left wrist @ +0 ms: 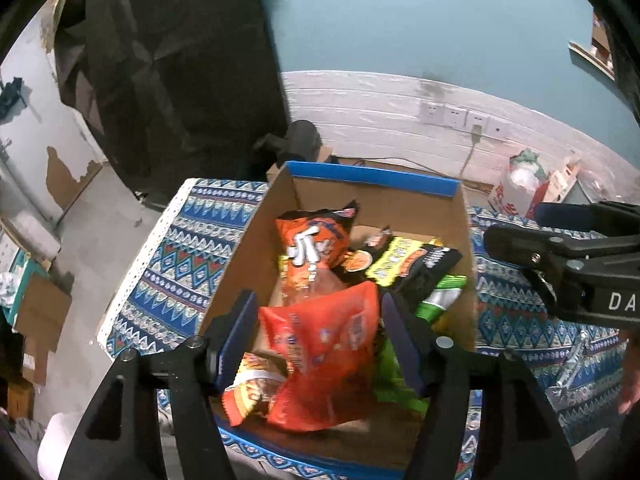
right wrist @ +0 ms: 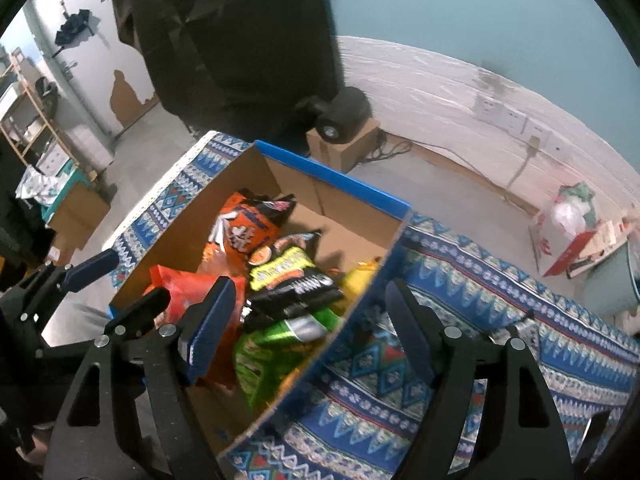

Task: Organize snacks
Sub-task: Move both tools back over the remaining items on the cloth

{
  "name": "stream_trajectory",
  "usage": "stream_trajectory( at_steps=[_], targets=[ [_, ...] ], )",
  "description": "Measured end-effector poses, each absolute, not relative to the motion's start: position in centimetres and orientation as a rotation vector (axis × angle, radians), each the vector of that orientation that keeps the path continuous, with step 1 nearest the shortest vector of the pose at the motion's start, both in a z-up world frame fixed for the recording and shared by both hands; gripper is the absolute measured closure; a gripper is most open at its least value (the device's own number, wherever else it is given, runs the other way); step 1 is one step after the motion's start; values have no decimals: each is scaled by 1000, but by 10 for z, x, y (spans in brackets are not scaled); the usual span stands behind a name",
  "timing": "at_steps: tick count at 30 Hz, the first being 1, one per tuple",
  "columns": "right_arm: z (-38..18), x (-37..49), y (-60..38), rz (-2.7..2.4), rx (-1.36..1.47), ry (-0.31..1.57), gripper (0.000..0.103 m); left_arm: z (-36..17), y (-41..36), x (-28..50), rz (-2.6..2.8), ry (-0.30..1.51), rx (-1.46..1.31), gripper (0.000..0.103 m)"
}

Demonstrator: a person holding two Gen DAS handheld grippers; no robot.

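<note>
A cardboard box (left wrist: 384, 184) with a blue rim stands on a patterned blue tablecloth (left wrist: 188, 248). It holds several snack bags: an orange one (left wrist: 312, 244), a black and yellow one (left wrist: 404, 260), a green one (left wrist: 440, 300). My left gripper (left wrist: 318, 328) is open above the box, and a red-orange bag (left wrist: 324, 356) lies between its fingers, seemingly loose. My right gripper (right wrist: 308, 328) is open and empty, straddling the box's right wall (right wrist: 360, 304). The left gripper (right wrist: 116, 280) also shows in the right wrist view. The right gripper's body (left wrist: 568, 260) shows at the right of the left wrist view.
A large black panel (left wrist: 176, 80) stands behind the table. A small black device (right wrist: 344, 116) sits on a carton on the floor. Cartons and bags (right wrist: 568, 232) lie by the wall at right. Shelves and boxes (right wrist: 36, 128) stand at left.
</note>
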State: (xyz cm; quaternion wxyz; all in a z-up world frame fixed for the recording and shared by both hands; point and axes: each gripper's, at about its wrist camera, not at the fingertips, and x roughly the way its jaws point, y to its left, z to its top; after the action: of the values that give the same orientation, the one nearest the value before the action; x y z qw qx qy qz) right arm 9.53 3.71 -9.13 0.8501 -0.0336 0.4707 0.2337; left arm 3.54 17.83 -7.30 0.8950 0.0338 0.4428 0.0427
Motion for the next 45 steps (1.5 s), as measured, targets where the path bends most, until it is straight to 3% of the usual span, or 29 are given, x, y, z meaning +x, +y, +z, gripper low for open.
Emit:
stream_trajectory(
  at_steps=[22, 35, 45],
  targets=[
    [-84, 53, -71, 297, -23, 998, 22, -71, 78, 25, -94, 912, 178, 32],
    [-117, 38, -146, 160, 42, 1083, 22, -90, 22, 26, -186, 962, 222, 29],
    [-171, 22, -192, 55, 114, 1225, 22, -146, -21, 23, -255, 1104, 305, 28]
  ],
)
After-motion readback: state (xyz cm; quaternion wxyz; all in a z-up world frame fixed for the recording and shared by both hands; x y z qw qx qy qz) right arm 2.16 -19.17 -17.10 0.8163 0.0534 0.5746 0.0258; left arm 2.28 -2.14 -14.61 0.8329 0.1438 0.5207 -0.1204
